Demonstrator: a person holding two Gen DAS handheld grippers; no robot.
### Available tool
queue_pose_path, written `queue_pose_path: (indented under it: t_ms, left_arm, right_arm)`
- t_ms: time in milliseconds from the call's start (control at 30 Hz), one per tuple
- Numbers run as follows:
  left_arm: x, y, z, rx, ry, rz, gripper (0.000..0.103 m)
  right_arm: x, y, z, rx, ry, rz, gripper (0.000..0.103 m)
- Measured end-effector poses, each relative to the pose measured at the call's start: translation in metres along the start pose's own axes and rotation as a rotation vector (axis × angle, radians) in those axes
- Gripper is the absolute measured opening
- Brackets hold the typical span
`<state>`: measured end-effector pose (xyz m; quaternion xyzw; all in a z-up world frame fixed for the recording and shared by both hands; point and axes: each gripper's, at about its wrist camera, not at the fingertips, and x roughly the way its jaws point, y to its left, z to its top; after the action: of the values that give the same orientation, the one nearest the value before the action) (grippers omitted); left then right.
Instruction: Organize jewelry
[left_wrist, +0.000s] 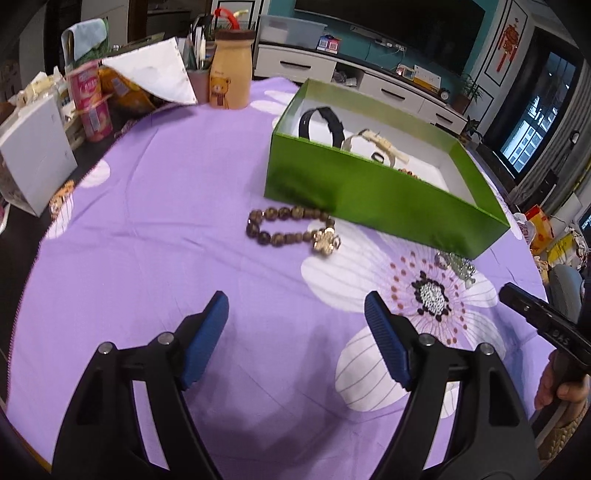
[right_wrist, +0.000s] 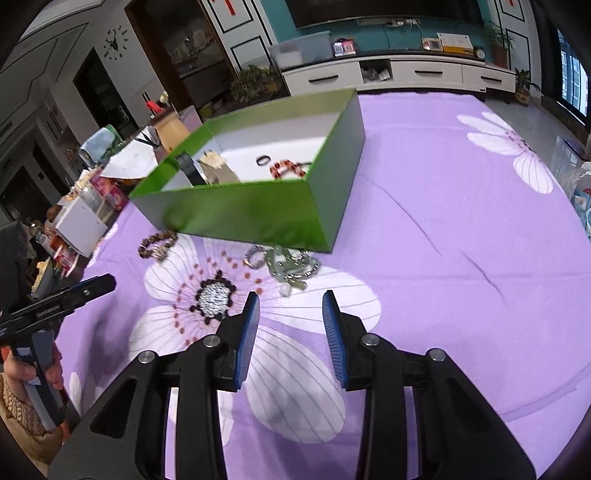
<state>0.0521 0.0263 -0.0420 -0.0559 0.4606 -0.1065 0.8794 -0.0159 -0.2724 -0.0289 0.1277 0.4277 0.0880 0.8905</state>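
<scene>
Brown bead bracelet (left_wrist: 291, 229) and pale green bead pile (right_wrist: 293, 264) lie just beside the open green box (left_wrist: 369, 192)

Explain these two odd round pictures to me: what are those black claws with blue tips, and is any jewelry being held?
No robot here: a person holds a two-finger gripper in each hand, each carrying a fisheye camera looking along its fingers. One picture comes from the left gripper, the other from the right gripper. Both are open and hold nothing. On the purple flowered cloth stands a green box already holding some watches and a red bead bracelet. Outside it lie a brown bead bracelet and a heap of pale green and silver jewelry.
</scene>
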Motion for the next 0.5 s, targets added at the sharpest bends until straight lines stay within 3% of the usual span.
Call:
queue_pose_path:
  t_ms: [500]
  left_arm:
    - [0.018, -0.002, 0.001, -0.005, 0.031, -0.026, 0.077]
  right_arm:
    - [0.037, 0.022, 0.019, -0.113, 0.000, -0.042, 0.036]
